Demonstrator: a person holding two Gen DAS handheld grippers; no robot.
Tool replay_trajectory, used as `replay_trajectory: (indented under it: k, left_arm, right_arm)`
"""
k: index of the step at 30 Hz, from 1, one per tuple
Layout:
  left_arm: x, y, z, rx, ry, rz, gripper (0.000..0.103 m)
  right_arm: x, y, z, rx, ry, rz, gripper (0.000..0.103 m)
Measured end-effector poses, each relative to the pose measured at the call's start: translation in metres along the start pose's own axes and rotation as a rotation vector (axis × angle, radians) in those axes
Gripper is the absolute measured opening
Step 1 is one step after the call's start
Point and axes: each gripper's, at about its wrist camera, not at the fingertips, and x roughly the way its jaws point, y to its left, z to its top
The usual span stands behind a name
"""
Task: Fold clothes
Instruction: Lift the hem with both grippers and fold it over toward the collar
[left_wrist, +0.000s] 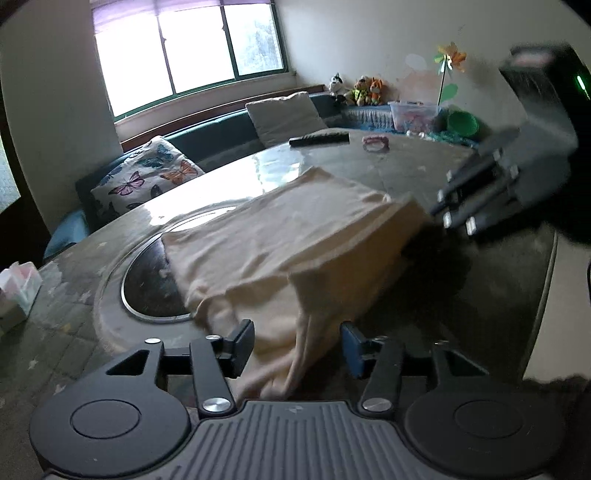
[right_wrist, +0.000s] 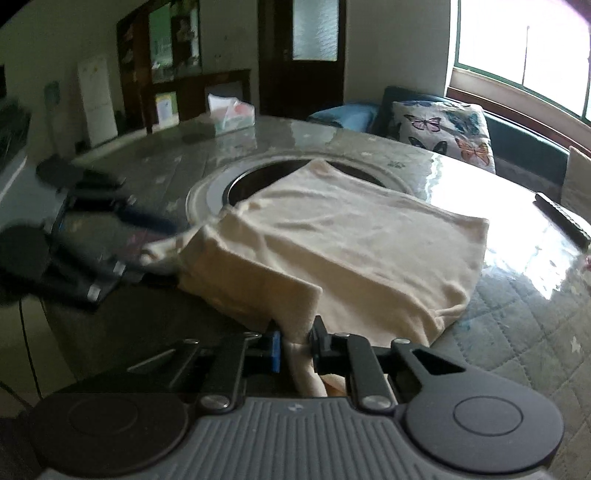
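Observation:
A cream garment (left_wrist: 295, 236) (right_wrist: 351, 240) lies folded into a rough rectangle on the round table (left_wrist: 369, 162) (right_wrist: 517, 332), partly over the table's dark round inset (left_wrist: 147, 280) (right_wrist: 251, 184). In the left wrist view my left gripper (left_wrist: 297, 347) stands open, its jaws wide with a loose hanging fold of the garment between them. My right gripper (right_wrist: 298, 349) is shut on a bunched near corner of the garment. Each gripper shows blurred in the other's view: the right gripper (left_wrist: 456, 221) at the garment's right corner, the left gripper (right_wrist: 147, 247) at its left corner.
A tissue box (left_wrist: 18, 284) (right_wrist: 232, 114), a black remote (left_wrist: 319, 139) (right_wrist: 565, 218) and a small pink ring (left_wrist: 375, 142) lie on the table. A bench with a butterfly cushion (left_wrist: 144, 177) (right_wrist: 450, 129) runs behind it under the window.

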Motion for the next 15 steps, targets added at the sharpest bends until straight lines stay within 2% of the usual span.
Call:
replay_trajectory:
  k: [5, 9, 11, 15]
  left_arm:
    - [0.007, -0.006, -0.013, 0.093, 0.024, 0.063, 0.053]
    - [0.008, -0.003, -0.014, 0.083, 0.014, 0.071, 0.019]
    - [0.003, 0.000, -0.012, 0.065, -0.005, 0.065, 0.014]
    - [-0.015, 0.001, -0.008, 0.055, -0.045, 0.054, 0.012]
  right_arm:
    - [-0.006, -0.001, 0.007, 0.017, -0.039, -0.007, 0.012]
    - [-0.010, 0.001, 0.008, 0.022, -0.063, -0.017, 0.011]
    - [-0.012, 0.003, 0.008, 0.025, -0.074, -0.019, 0.010]
    - [-0.022, 0.006, 0.007, 0.027, -0.105, -0.021, 0.009]
